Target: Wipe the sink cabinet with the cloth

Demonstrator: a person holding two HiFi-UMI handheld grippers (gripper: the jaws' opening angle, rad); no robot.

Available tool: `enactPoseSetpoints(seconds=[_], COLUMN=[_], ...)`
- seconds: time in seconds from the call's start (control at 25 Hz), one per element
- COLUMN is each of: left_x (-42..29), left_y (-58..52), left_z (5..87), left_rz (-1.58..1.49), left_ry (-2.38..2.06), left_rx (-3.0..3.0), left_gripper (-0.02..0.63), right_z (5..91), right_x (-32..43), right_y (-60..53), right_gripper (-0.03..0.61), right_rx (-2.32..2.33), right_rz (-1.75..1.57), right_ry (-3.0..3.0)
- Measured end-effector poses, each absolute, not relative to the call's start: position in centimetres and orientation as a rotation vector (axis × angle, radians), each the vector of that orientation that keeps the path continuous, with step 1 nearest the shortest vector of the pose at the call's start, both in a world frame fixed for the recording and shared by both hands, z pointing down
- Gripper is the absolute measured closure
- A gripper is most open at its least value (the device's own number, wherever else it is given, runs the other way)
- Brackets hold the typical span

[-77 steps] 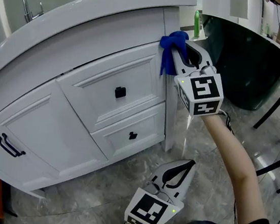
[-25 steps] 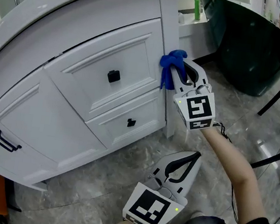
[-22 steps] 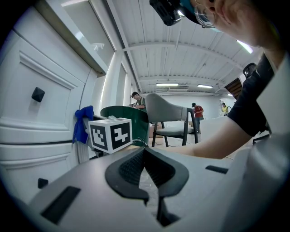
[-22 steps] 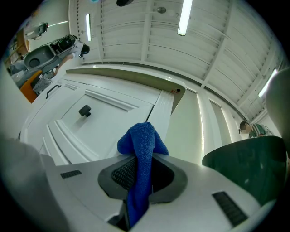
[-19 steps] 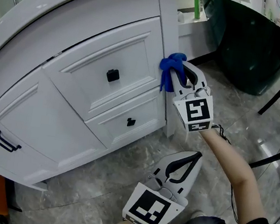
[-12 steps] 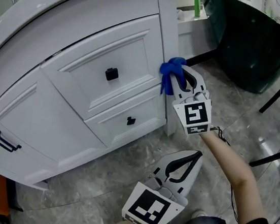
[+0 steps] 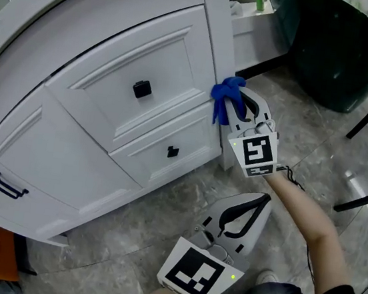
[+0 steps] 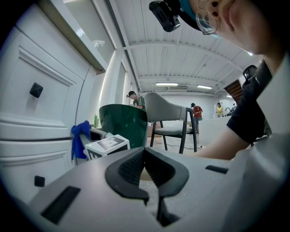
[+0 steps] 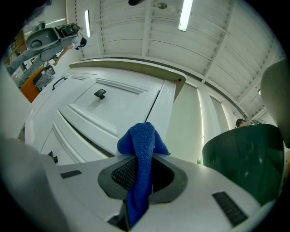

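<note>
Two grippers show in the head view: the right gripper (image 7: pixel 235 97) reaches up to the white sink cabinet (image 7: pixel 96 98) and holds a blue cloth (image 7: pixel 220 106) at the cabinet's right corner post, level with the gap between the two drawers. The left gripper (image 7: pixel 263 202) hangs lower, well apart from the cabinet, over the grey stone floor (image 7: pixel 126 229), its jaws pressed together. Each drawer carries a small black knob (image 7: pixel 141 89), and a dark green tub (image 7: pixel 331 48) stands at the upper right. From the left gripper view, the left gripper (image 8: pixel 144 152) has its jaws shut on nothing; beyond them the cloth (image 8: pixel 79 138) hangs by the cabinet (image 8: pixel 27 113), with the tub (image 8: pixel 124 124) and a grey chair (image 8: pixel 165 113) further back. From the right gripper view, the right gripper (image 9: pixel 143 158) pinches the cloth (image 9: pixel 140 136), which bunches above the jaw tips and trails down between them, just before the corner post of the cabinet (image 9: pixel 113 108).
</note>
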State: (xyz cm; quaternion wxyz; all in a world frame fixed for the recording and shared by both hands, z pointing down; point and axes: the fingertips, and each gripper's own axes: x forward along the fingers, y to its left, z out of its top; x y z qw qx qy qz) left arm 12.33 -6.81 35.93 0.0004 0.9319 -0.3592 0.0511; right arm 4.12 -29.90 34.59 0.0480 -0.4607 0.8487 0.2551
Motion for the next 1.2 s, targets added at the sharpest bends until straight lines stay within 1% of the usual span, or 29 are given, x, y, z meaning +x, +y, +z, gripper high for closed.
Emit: enactPoseSetpoints(seconds=[0.36, 1.08, 1.2], left_x=[12.5, 12.8, 12.9], left_y=[-7.0, -7.2, -7.3], left_z=[36.3, 37.2, 37.3], left_rz=[0.157, 0.166, 0.169], left_ry=[-1.117, -1.082, -1.08], left_rx=[2.908, 2.87, 2.867], left_gripper=[0.609, 0.61, 0.611], right_z=[37.3, 44.7, 45.7], right_x=[4.1, 4.1, 4.0], right_y=[-29.9, -30.2, -30.3], right_gripper=[0.518, 0.518, 0.518], right_rx=[-1.404, -1.414, -1.409], right_rz=[0.775, 0.666, 0.608], right_ry=[2.594, 2.694, 2.715])
